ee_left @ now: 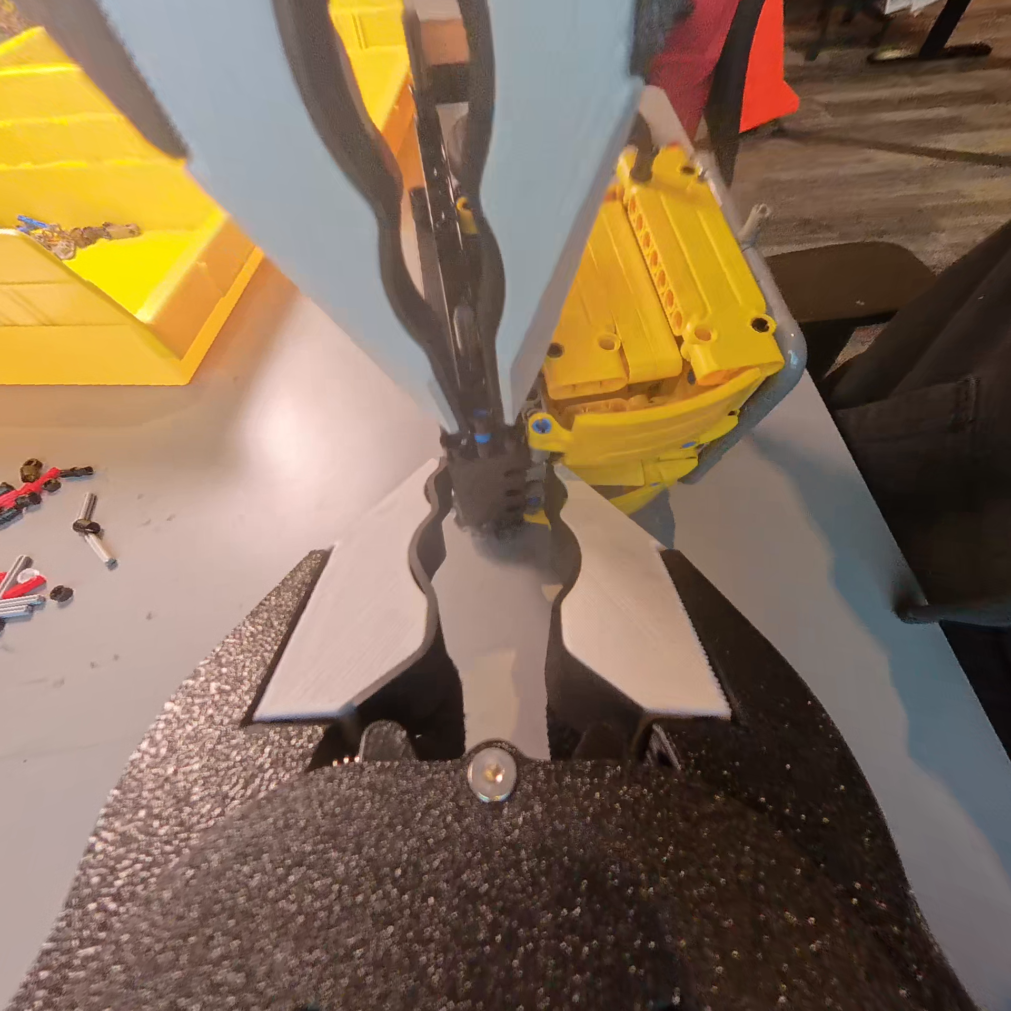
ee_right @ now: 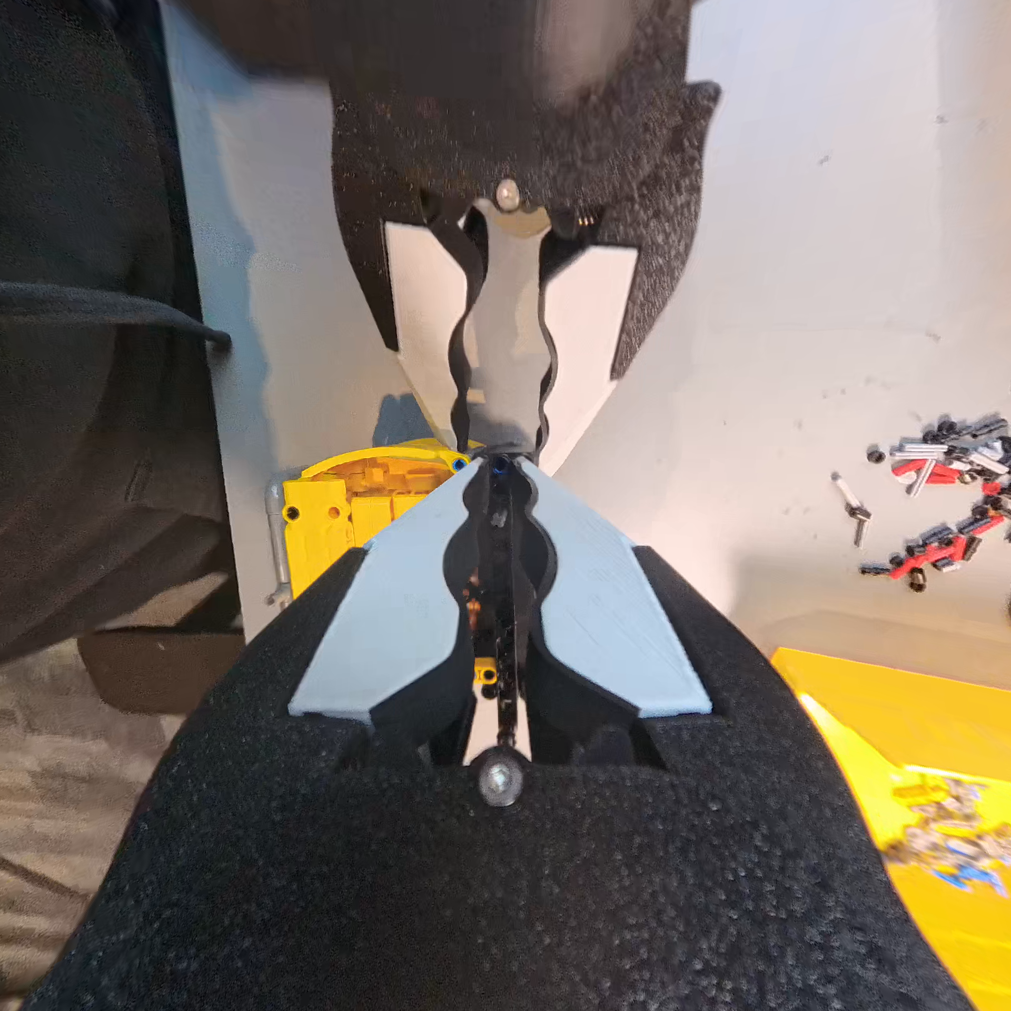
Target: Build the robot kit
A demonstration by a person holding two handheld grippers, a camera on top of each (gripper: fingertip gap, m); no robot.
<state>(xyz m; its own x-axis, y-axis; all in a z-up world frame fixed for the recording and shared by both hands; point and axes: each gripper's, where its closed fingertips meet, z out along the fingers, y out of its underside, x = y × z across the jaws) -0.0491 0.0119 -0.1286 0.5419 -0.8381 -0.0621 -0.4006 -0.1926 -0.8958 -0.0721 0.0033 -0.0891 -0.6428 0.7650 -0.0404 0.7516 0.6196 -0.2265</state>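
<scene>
1. My left tongs point(ee_left: 492, 492) clench a small black studded brick piece point(ee_left: 487, 492); my right tongs point(ee_right: 495, 465) clench a long black plastic beam point(ee_right: 500, 591), tips meeting.
2. Yellow brick-built model point(ee_left: 656, 306) just beside, at the smooth grey desk point(ee_left: 273, 547) edge.
3. Yellow sorting bins point(ee_left: 98, 219), loose red-grey parts point(ee_right: 952, 492) on desk; grey carpet point(ee_left: 875, 164) beyond.

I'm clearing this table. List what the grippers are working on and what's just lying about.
In hand: left gripper shut on black pinned block; right gripper shut on black beam; both beside yellow brick assembly.
Lying about: loose red, black and grey pieces; yellow bins; table.
</scene>
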